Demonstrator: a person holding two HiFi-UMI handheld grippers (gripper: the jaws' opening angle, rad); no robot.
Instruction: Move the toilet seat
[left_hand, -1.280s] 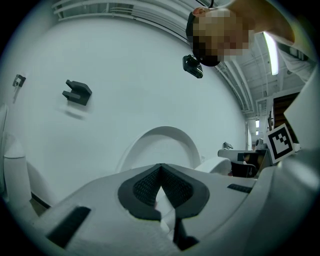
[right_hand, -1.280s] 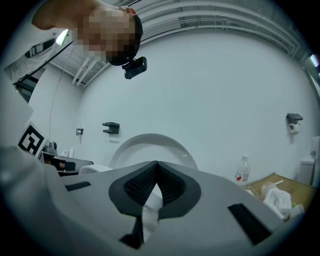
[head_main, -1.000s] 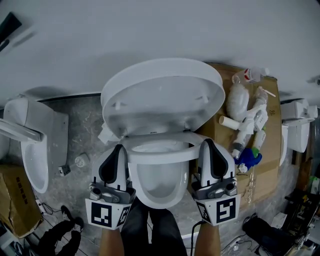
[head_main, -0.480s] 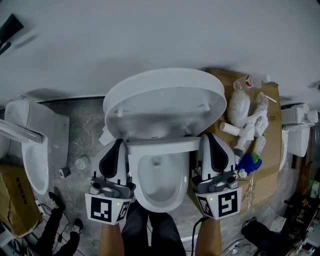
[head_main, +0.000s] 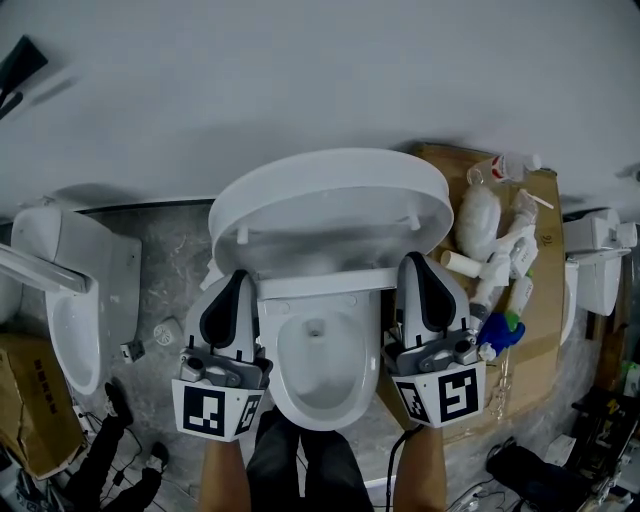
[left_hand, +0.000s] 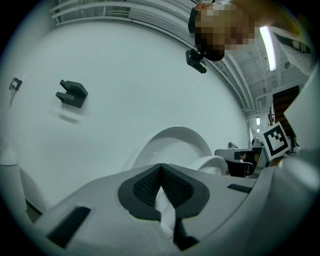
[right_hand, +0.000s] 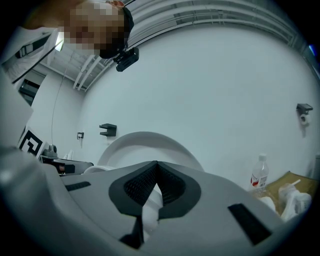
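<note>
A: "While the 2 claws flank it, where's the white plastic toilet seat (head_main: 320, 285)?"

B: "Tipped up over the white ceramic bowl (head_main: 320, 415), below the raised white lid (head_main: 330, 200); left gripper (head_main: 238, 277) and right gripper (head_main: 413, 260) are closed, empty."

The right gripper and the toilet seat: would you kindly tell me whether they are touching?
Touching. The right gripper view shows the right gripper closed on the white edge of the toilet seat, which sits pinched between its jaws.
</note>
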